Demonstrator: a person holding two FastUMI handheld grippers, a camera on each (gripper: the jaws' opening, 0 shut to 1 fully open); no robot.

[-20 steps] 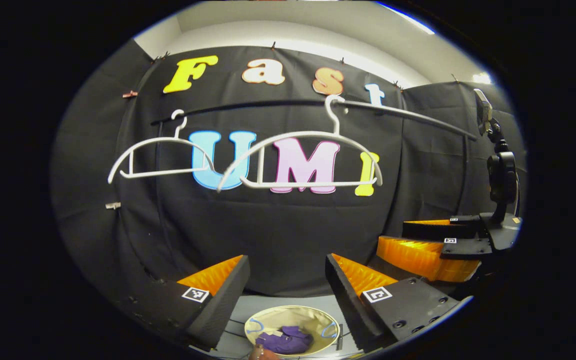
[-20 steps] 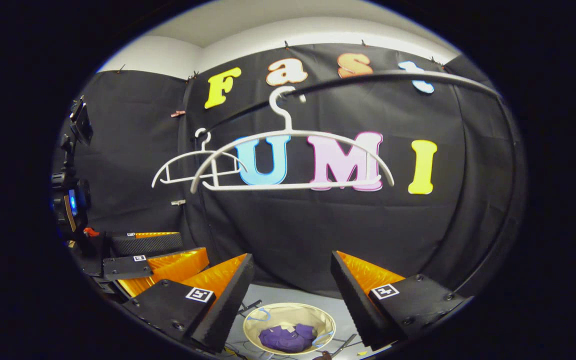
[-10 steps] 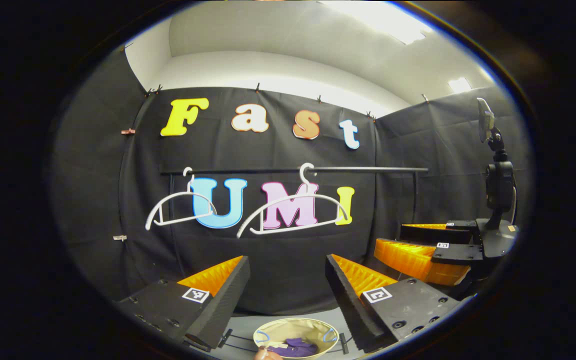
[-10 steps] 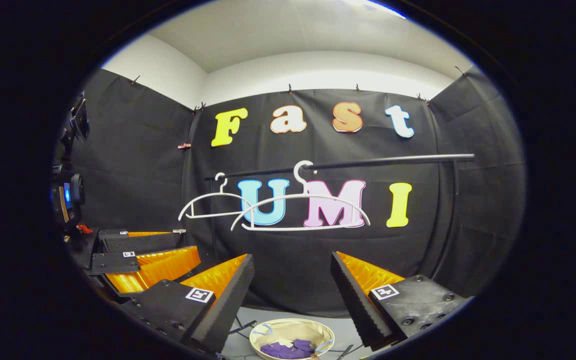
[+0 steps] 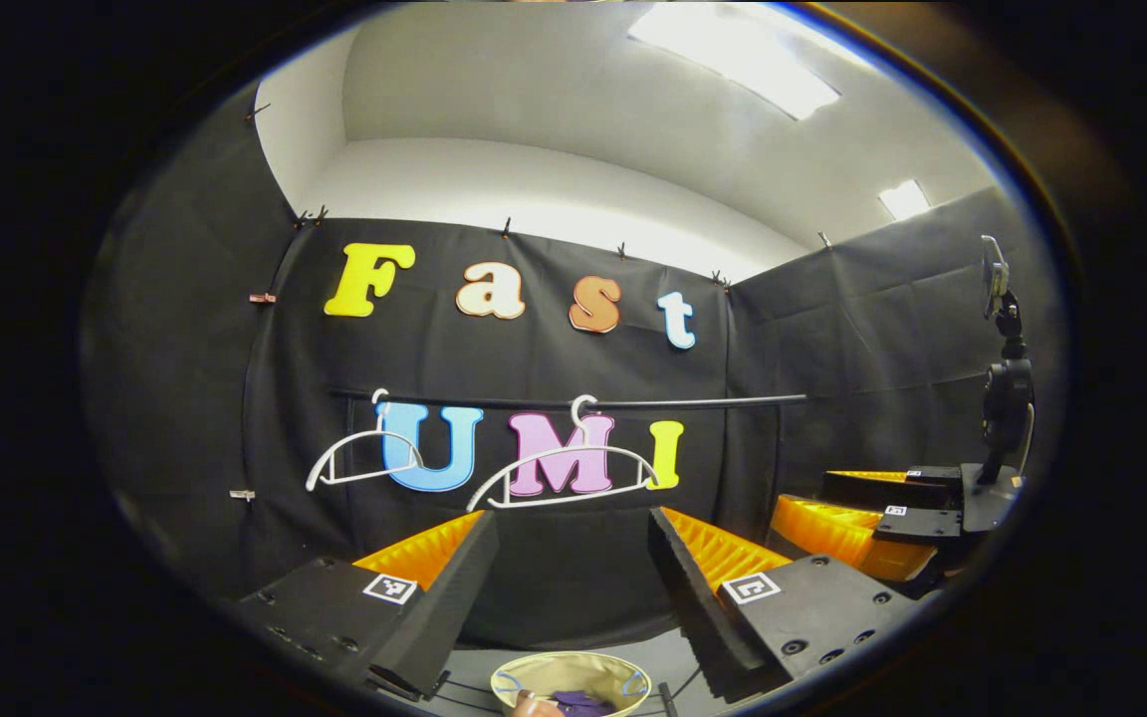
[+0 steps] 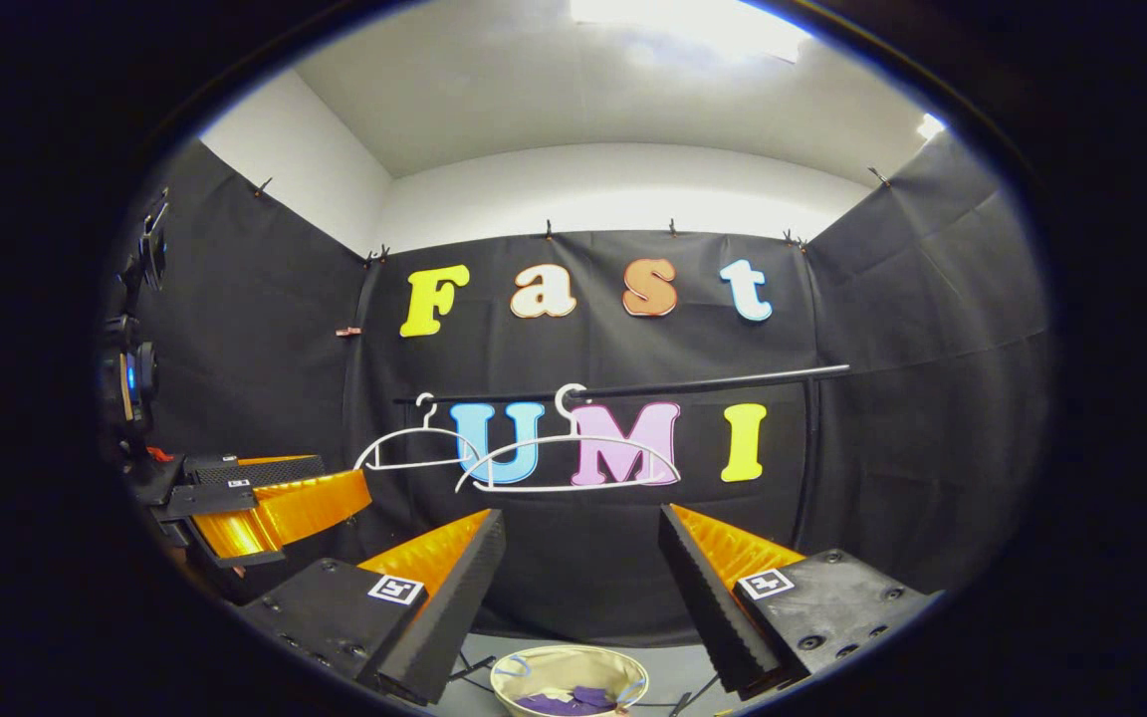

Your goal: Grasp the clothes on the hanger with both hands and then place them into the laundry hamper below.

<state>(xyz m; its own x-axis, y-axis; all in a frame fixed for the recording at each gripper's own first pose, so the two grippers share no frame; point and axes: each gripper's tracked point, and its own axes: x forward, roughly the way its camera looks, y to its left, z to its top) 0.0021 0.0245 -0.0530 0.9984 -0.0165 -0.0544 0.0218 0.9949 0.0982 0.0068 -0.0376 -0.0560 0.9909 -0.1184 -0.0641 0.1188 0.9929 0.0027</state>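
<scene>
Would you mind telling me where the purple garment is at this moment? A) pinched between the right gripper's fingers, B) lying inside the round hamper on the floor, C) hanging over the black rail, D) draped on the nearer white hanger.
B: the purple garment lies inside the cream hamper on the floor, while both white hangers hang bare on the black rail and both grippers are open and hold nothing.

White hangers (image 6: 566,461) on black rail (image 6: 693,383); purple clothes (image 6: 573,700) in cream hamper (image 6: 534,665).
</scene>
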